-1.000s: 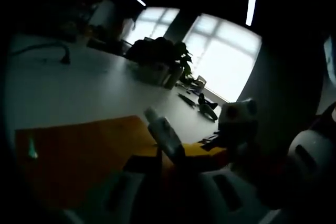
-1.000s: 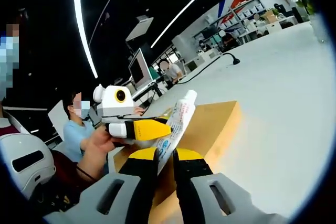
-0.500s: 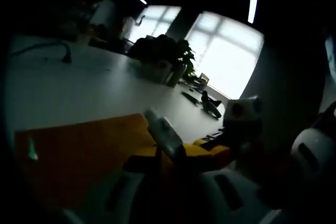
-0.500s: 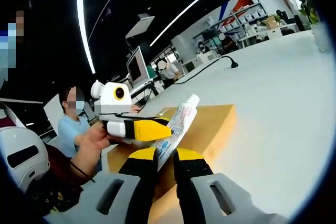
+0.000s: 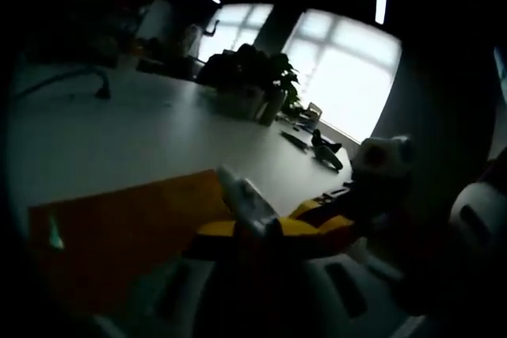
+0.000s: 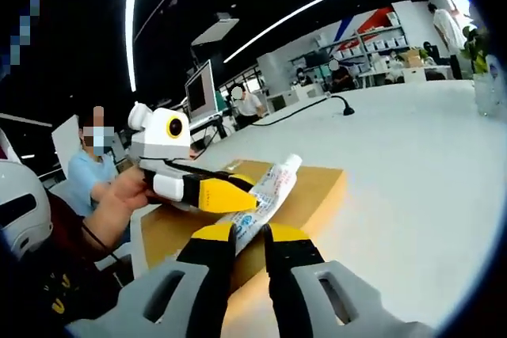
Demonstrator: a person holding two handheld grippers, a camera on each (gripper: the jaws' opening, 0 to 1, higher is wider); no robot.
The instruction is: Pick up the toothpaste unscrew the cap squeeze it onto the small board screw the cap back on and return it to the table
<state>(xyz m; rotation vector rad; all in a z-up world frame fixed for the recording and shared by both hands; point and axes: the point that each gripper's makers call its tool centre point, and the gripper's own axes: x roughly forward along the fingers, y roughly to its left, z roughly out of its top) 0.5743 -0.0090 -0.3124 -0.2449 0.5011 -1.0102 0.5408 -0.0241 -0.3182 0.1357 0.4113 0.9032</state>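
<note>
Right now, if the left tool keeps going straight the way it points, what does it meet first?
The left tool is shut on the toothpaste tube. Straight ahead lies the white table, probably free up to the potted plant; depth is unclear.

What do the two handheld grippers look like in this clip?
The right gripper has pale grey ribbed bodies with dark slots, black jaw arms and yellow tips. The left gripper shows a white block body, yellow-black jaw tips, thin black cables, and the hand holding it wears a dark wristband.
</note>
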